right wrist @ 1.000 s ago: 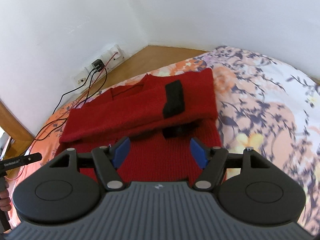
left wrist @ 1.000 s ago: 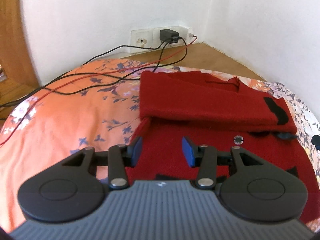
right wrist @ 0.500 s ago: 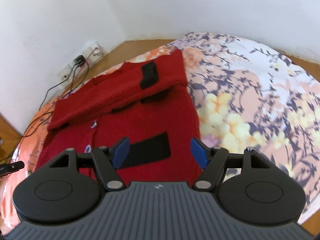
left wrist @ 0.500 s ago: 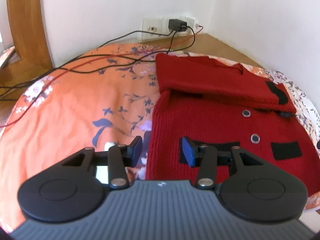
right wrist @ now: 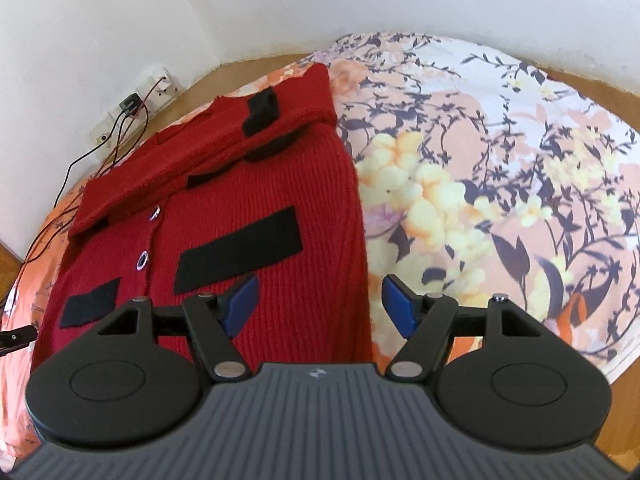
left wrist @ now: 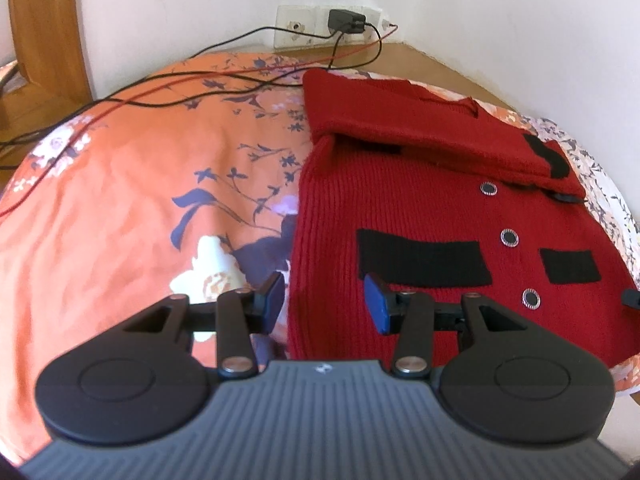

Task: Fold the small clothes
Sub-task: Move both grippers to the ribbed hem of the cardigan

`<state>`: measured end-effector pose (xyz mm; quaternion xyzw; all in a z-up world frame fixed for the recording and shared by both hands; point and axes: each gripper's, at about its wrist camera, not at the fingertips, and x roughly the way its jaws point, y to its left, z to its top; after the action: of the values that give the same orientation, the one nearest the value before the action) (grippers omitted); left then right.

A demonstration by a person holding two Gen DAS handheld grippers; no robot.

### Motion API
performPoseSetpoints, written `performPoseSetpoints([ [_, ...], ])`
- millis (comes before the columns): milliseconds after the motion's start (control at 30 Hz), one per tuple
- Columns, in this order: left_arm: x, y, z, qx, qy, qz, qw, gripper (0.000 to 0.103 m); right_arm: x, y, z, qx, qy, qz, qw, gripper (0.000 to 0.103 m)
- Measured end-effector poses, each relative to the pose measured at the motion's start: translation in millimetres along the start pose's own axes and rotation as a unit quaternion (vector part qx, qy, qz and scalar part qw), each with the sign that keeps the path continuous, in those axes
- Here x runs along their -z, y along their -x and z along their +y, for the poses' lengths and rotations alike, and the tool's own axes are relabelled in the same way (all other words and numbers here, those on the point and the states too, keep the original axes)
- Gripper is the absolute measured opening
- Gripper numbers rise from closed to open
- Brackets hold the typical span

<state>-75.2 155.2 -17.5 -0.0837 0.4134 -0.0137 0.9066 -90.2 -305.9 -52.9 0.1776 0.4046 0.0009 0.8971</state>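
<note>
A red knit cardigan (left wrist: 404, 208) (right wrist: 248, 200) with black pocket bands and round buttons lies flat on a floral bedspread (left wrist: 140, 184) (right wrist: 480, 168). Both sleeves are folded across its chest, one black cuff (right wrist: 262, 116) on top. My left gripper (left wrist: 325, 306) hovers open over the cardigan's near left hem corner, its left finger over the bedspread. My right gripper (right wrist: 318, 306) hovers open over the near right hem corner, its right finger over the bedspread. Neither holds anything.
Black and red cables (left wrist: 200, 88) run across the far left of the bed from a wall socket with a charger (left wrist: 346, 22). White walls meet in a corner behind. A wooden frame (left wrist: 44, 28) stands at far left. The bed's wooden edge (right wrist: 616, 376) shows at near right.
Both grippers have pulled back toward me from the folded sleeves to the cardigan's lower hem, so the pockets and buttons have come into view. Both stayed open.
</note>
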Motion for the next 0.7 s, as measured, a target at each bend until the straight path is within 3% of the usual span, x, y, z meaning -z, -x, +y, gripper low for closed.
performPoseSetpoints([
  [433, 19.5, -12.9, 3.6, 0.027, 0.019, 0.041, 0.9986, 0.046, 6.7, -5.5, -4.0, 0.023, 0.013, 0.007, 1.000, 0.074],
  [700, 27.3, -12.6, 3.2, 0.046, 0.023, 0.048, 0.9976, 0.046, 13.2, -9.1, -8.1, -0.006, 0.011, 0.020, 1.000, 0.074],
])
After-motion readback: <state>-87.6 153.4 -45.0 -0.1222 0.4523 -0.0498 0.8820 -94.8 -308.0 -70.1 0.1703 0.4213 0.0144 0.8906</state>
